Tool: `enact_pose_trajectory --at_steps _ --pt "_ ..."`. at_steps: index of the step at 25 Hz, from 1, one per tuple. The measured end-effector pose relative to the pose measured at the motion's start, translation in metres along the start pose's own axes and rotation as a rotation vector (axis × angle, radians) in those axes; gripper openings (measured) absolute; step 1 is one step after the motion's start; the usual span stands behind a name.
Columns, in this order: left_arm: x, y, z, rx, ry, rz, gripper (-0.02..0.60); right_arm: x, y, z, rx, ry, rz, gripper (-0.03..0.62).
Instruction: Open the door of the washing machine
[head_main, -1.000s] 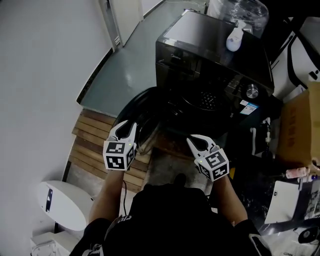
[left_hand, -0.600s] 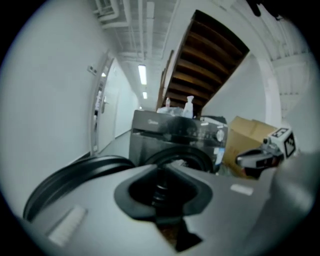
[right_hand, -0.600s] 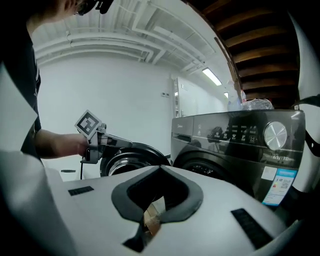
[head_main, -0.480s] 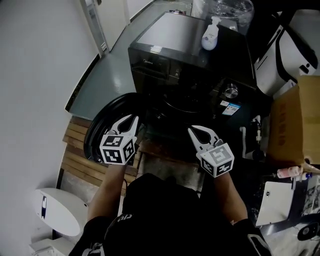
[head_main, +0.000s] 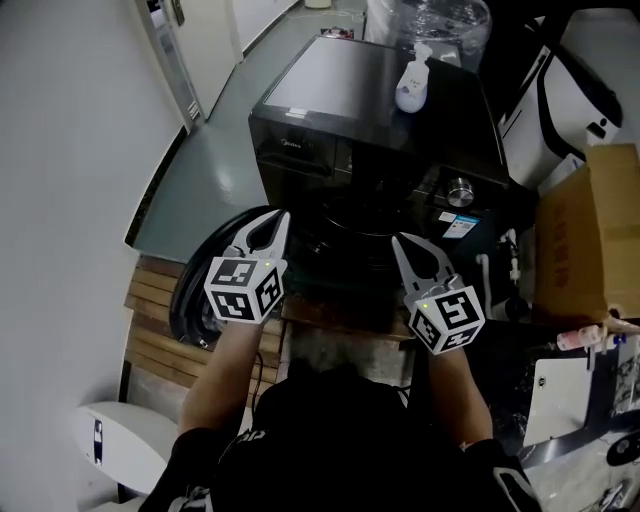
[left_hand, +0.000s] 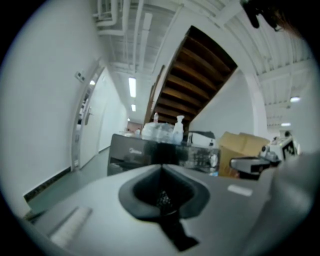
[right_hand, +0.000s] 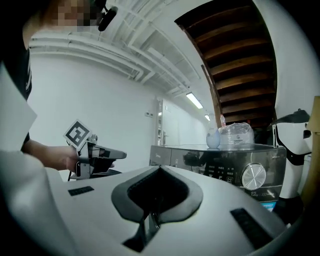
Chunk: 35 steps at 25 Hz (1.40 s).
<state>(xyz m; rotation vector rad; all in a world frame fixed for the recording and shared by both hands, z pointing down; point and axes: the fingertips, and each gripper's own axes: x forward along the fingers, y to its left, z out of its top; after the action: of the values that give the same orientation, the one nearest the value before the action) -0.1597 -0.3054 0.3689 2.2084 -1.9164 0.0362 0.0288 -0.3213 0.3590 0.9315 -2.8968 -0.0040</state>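
Black and glossy, the boxy washing machine (head_main: 340, 95) fills the upper middle of the head view, its flat lid mirroring the ceiling light. Its round door (head_main: 200, 290) stands swung out to the left of the machine's front, a dark ring with a smooth curved rim, over pale wooden slats (head_main: 160, 330) at the lower left. A chrome knob (head_main: 459, 187) shines on the control panel at the right of the front.

On the lid stand a white pump bottle (head_main: 411, 88) and, behind it, a crinkled clear plastic jug (head_main: 430, 22). A brown cardboard box (head_main: 585, 235) sits at the right edge of the frame.

The left gripper (head_main: 277, 218), white plastic with a marker cube, is held in front of the machine, just right of the open door; its claw is pressed together with nothing in it. The right gripper (head_main: 399, 241) is held beside it towards the centre right, below the knob, its claw likewise pinched closed and empty. Neither touches the door.
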Motion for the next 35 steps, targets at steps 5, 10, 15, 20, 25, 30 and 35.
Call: enact_pose_trajectory --at_steps 5,10,15,20,25,30,35 --pt "-0.001 0.006 0.008 0.031 -0.031 0.003 0.009 0.006 0.002 0.000 0.004 -0.006 -0.032 -0.008" --pt "0.002 0.013 0.004 0.015 -0.049 -0.014 0.009 0.005 -0.001 -0.003 0.022 -0.003 -0.049 -0.008" --pt "0.005 0.014 0.000 0.018 -0.039 -0.014 0.009 -0.001 -0.012 0.006 0.027 -0.032 -0.104 -0.009" --pt "0.006 0.011 -0.005 0.019 -0.032 -0.014 0.009 -0.004 -0.014 -0.001 0.021 -0.022 -0.130 -0.009" --pt "0.004 0.007 -0.017 0.036 -0.012 -0.028 0.009 -0.012 -0.018 -0.012 0.008 0.002 -0.154 -0.009" --pt "0.001 0.020 -0.027 0.036 0.013 0.005 0.009 -0.029 -0.043 -0.019 0.016 0.013 -0.220 -0.009" --pt "0.017 0.020 -0.027 0.073 0.013 0.000 0.008 -0.024 -0.052 -0.012 -0.021 -0.020 -0.239 -0.009"
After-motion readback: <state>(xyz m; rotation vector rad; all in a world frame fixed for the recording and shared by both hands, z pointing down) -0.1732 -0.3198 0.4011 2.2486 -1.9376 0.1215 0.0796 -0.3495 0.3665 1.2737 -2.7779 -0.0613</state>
